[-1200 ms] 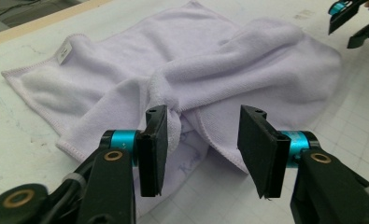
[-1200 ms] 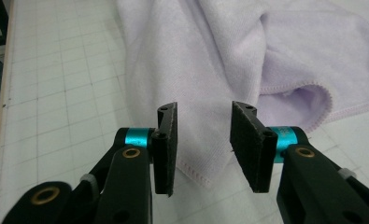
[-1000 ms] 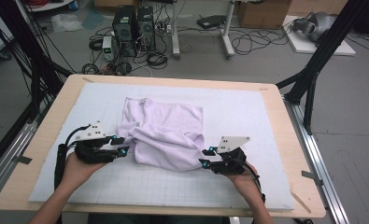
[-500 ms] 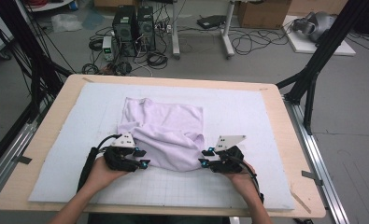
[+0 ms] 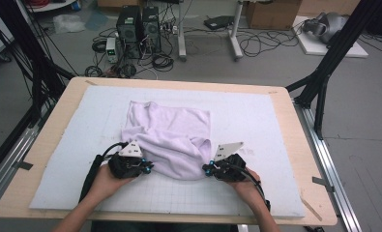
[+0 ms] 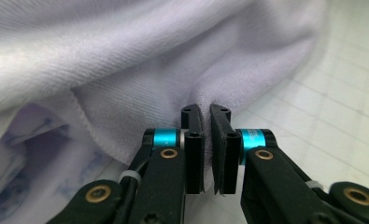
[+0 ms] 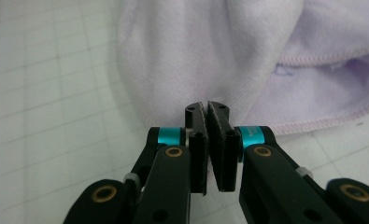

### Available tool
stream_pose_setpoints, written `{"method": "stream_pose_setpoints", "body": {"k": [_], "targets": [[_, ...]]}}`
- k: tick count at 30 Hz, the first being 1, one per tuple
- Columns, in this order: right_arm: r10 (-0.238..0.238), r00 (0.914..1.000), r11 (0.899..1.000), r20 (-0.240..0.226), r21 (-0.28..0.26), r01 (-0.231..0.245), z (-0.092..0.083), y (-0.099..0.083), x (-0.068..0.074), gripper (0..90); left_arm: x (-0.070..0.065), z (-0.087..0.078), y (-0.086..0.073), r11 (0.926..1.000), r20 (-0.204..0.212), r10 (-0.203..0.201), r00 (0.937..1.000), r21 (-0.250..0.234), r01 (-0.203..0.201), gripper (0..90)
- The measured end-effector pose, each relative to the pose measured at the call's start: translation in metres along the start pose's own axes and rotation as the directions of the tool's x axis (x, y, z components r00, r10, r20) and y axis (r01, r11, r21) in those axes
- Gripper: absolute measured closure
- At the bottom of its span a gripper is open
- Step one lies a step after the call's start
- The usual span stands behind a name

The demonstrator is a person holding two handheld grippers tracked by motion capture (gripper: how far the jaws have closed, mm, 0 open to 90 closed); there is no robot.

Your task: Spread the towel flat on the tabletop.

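Observation:
A crumpled lavender towel (image 5: 174, 135) lies in the middle of the white gridded mat (image 5: 256, 121). My left gripper (image 5: 149, 167) is at the towel's near left edge, my right gripper (image 5: 206, 168) at its near right edge. In the left gripper view the jaws of my left gripper (image 6: 206, 109) stand almost together, their tips pressed into the hem of the towel (image 6: 149, 56). In the right gripper view my right gripper (image 7: 205, 106) has its tips closed on the edge of the towel (image 7: 210, 46). A hand holds each gripper from the table's near side.
The mat covers a wooden table (image 5: 58, 111). Black frame posts (image 5: 324, 67) stand at both sides. Beyond the far edge, computer cases (image 5: 140, 24) and cables (image 5: 256, 43) sit on the floor. Bare mat lies left, right and in front of the towel.
My left gripper has moved right, from the mat's left part to the towel's near left edge. The right gripper has stayed at the towel's near right edge.

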State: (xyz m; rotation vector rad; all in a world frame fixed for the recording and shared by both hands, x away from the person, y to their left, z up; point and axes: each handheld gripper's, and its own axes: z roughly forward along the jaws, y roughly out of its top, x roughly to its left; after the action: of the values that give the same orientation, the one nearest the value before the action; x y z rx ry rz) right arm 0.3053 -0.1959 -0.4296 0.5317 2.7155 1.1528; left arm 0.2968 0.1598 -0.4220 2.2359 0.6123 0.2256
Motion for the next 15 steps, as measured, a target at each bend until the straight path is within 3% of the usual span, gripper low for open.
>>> {"method": "stream_pose_setpoints", "body": {"k": [7,12,15], "targets": [[-0.035,0.9989,0.996,-0.032,-0.083,0.032,-0.020,0.012,0.019,86.5,-0.015,-0.054,-0.008,0.9974,-0.021,0.000,0.9998,-0.072,-0.001,84.7],[-0.120,0.9917,0.990,-0.048,-0.082,0.115,-0.020,0.025,0.049,86.6,-0.034,-0.081,-0.015,0.9979,-0.052,0.031,0.9981,-0.056,-0.034,84.7],[-0.144,0.9871,0.986,-0.070,-0.096,0.137,-0.020,0.032,0.061,86.6,-0.039,-0.095,-0.022,0.9980,-0.066,0.034,0.9972,-0.051,-0.037,84.7]]}}
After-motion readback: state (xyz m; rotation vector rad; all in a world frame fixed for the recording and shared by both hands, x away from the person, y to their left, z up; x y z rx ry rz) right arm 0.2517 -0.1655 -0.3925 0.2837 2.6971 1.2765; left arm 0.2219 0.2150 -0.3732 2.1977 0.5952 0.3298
